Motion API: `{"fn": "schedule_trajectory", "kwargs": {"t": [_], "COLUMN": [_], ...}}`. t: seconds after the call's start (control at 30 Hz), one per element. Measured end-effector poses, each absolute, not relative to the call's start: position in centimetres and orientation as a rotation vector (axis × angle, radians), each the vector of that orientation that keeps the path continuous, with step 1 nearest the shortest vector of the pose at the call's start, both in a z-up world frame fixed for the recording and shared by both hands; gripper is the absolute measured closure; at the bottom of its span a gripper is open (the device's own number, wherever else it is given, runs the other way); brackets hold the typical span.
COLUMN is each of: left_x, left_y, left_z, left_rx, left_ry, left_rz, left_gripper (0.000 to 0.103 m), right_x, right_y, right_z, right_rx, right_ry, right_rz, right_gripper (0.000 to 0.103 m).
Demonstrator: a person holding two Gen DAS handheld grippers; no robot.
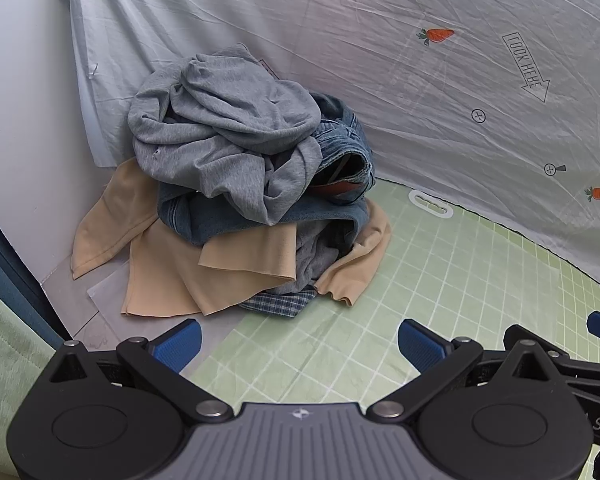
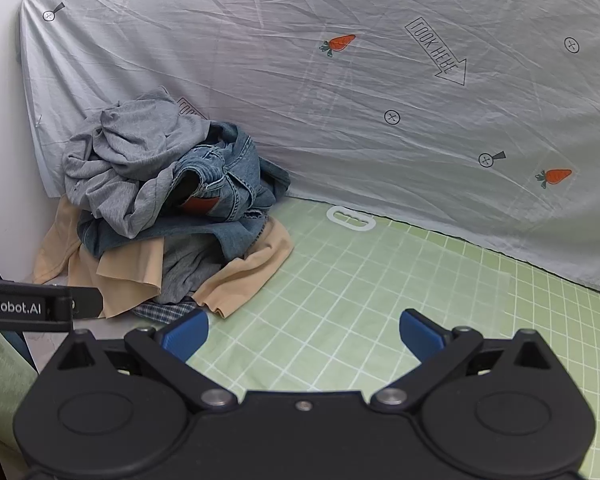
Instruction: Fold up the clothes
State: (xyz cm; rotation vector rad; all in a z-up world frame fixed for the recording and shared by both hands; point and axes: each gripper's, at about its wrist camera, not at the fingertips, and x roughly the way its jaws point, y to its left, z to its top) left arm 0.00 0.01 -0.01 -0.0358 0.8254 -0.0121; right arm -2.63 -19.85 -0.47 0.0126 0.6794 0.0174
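i'm hovering the left gripper (image 1: 298,344) and right gripper (image 2: 304,332), both released, facing the clothes pile (image 1: 236,184) on the green mat (image 1: 420,280).

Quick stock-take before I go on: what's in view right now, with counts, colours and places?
Grey top: one, grey, crumpled on top of the pile in the left corner.
Jeans: blue denim, count unclear, under and beside the grey top.
Beige garment: beige, count unclear, spread out low in the pile.
Checked cloth: one, blue-white check, peeking out at the pile's front edge.
Mat: one, light green with white grid, covering the surface; white handle slot at its far edge.
Sheet: one, pale grey with carrot and arrow prints, hanging behind.
Left tool: one, black with blue pads, open, nothing held, short of the pile.
Right tool: one, same colours, open, nothing held, above the mat.
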Motion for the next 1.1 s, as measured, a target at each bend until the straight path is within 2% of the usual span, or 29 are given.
{"fn": "schedule_trajectory", "kwargs": {"t": [1.1], "left_x": [-0.52], "left_y": [0.16], "left_z": [0.32], "left_rx": [-0.031], "left_ry": [0.81], "left_rz": [-0.005], "left_gripper": [0.0], "right_x": [-3.25], "right_y": [-19.84], "right_z": [-0.49], "right_rx": [0.019], "right_ry": [0.669], "right_rz": [0.012], "right_gripper": [0.0]}}
